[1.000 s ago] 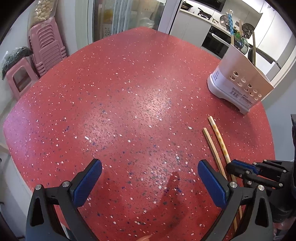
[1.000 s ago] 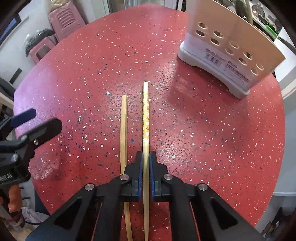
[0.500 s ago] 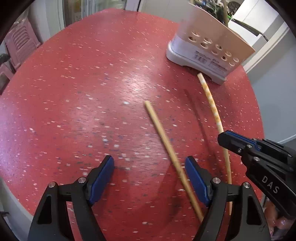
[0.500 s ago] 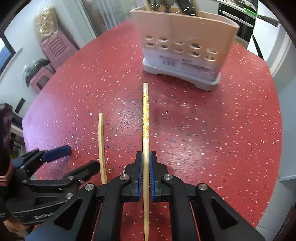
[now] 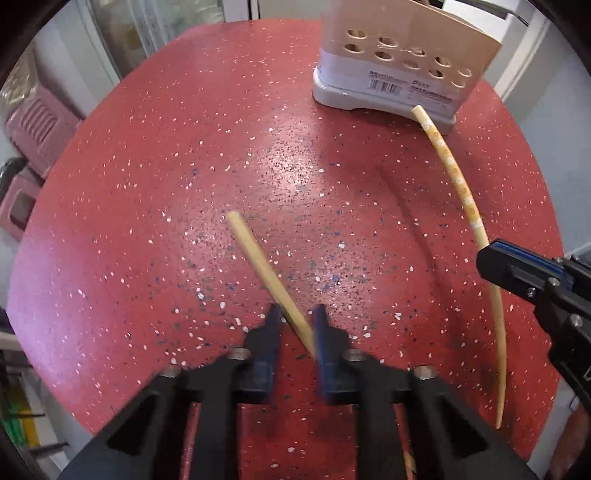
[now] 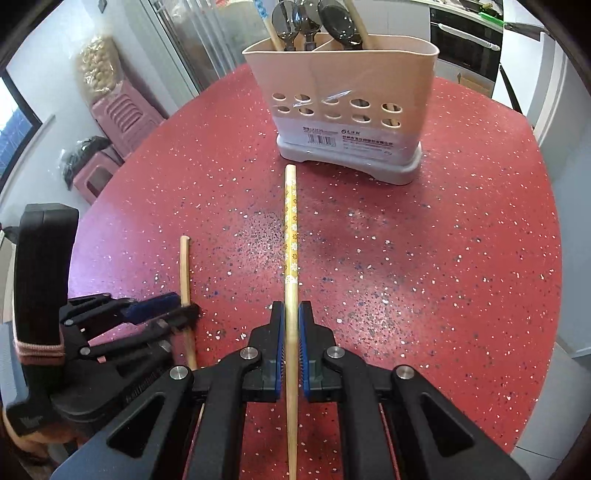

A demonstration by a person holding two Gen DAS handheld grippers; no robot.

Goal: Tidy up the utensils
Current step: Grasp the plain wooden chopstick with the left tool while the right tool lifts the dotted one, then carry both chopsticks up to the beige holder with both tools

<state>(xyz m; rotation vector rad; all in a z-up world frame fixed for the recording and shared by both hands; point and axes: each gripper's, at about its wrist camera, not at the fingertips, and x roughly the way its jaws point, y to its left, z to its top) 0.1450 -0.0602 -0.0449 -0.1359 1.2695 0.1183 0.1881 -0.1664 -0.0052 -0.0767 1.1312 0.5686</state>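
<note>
My right gripper (image 6: 291,314) is shut on a patterned chopstick (image 6: 290,221), held above the red table and pointing at the beige utensil holder (image 6: 343,99). It also shows in the left wrist view (image 5: 458,184), as does the holder (image 5: 399,62). My left gripper (image 5: 297,321) has its jaws close around a plain wooden chopstick (image 5: 258,258); there the motion blur hides whether they clamp it. In the right wrist view the left gripper (image 6: 184,310) sits on that plain chopstick (image 6: 184,266).
The holder contains spoons and other utensils (image 6: 314,26). The round red speckled table (image 6: 443,240) ends near my right. Pink stools (image 6: 118,110) stand off the table's left side. The right gripper body (image 5: 535,288) shows at the right in the left wrist view.
My left gripper has narrowed from wide open to close around the plain chopstick. My right gripper has lifted the patterned chopstick and carried it toward the holder.
</note>
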